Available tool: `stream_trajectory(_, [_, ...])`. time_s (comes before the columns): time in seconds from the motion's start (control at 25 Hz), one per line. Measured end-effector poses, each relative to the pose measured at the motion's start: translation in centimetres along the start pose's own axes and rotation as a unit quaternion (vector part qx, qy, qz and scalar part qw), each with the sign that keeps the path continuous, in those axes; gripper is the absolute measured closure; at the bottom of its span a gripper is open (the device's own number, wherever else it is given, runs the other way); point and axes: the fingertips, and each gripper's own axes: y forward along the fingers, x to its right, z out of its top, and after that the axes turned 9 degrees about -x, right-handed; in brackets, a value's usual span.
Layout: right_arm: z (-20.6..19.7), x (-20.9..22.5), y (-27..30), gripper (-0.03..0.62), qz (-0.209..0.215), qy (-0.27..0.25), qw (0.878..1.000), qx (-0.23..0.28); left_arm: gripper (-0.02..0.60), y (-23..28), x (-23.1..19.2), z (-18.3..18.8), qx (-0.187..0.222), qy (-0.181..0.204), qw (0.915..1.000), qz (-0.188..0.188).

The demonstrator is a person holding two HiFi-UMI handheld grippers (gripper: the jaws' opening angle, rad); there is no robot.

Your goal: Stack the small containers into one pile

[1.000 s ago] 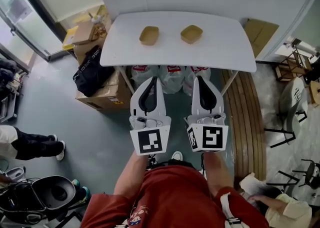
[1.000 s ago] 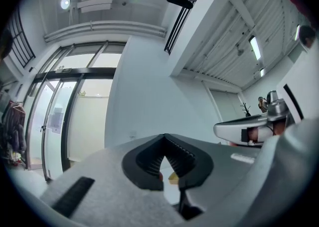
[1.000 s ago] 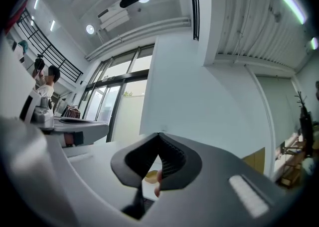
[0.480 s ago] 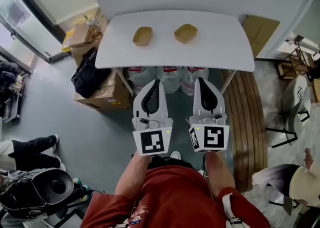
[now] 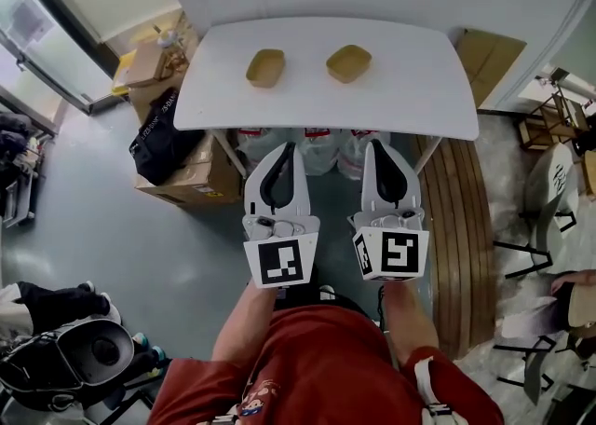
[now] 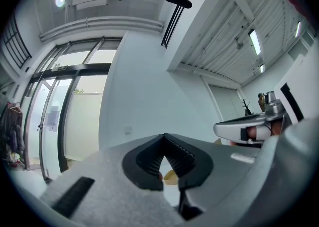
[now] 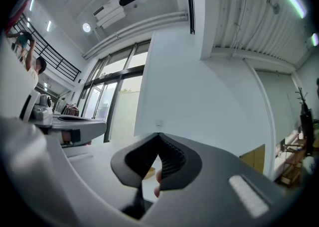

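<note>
A black bag [image 5: 160, 139] and a cardboard box [image 5: 191, 181] sit on the floor under the left end of a white counter [image 5: 419, 88]. On it, the left container [image 5: 265, 67] and the right container [image 5: 348, 62], both small and tan, lie side by side but apart. Short of the near edge, a person holds the left gripper [image 5: 284, 146] and the right gripper [image 5: 375, 144], each with its fingers [image 6: 185, 157] clenched on nothing.

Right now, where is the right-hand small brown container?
Head view: the small brown container sits on the white table, right of the other container, not touching it.
</note>
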Motion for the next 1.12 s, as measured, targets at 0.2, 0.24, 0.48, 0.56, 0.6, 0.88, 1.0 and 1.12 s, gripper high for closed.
stream_trajectory(0.2, [0.3,0.0,3.2,0.594,0.0,-0.016,1.0,-0.001,0.578,3.0,-1.7,-0.1,0.013,-0.012,0.9998,-0.004])
stream_trajectory(0.24, [0.5,0.0,4.2,0.594,0.0,-0.019,1.0,-0.002,0.578,3.8,-2.3,-0.1,0.014,-0.013,0.9998,-0.004])
stream_trajectory(0.48, [1.2,-2.3,11.3,0.592,0.005,-0.026,1.0,-0.006,0.578,8.4,-8.4,-0.5,0.015,-0.021,0.9997,0.004])
stream_trajectory(0.56, [1.4,-3.3,13.6,0.594,0.006,-0.027,1.0,-0.007,0.578,9.9,-10.4,-0.6,0.018,-0.02,0.9996,0.005])
stream_trajectory(0.6, [1.5,-3.8,14.7,0.592,0.006,-0.027,1.0,-0.007,0.578,10.5,-11.4,-0.6,0.019,-0.021,0.9996,0.005])
stream_trajectory(0.88, [1.8,-7.1,21.6,0.592,0.014,-0.04,0.999,-0.008,0.578,14.4,-17.7,-1.7,0.019,-0.037,0.9991,0.013])
stream_trajectory(1.0, [1.3,-7.6,23.8,0.594,0.012,-0.02,1.0,-0.008,0.578,15.8,-19.4,-2.4,0.014,-0.035,0.9992,0.012])
stream_trajectory(1.12, [0.8,-8.0,25.5,0.592,0.016,-0.007,1.0,-0.008,0.578,17.0,-20.4,-3.1,0.01,-0.034,0.9993,0.012])
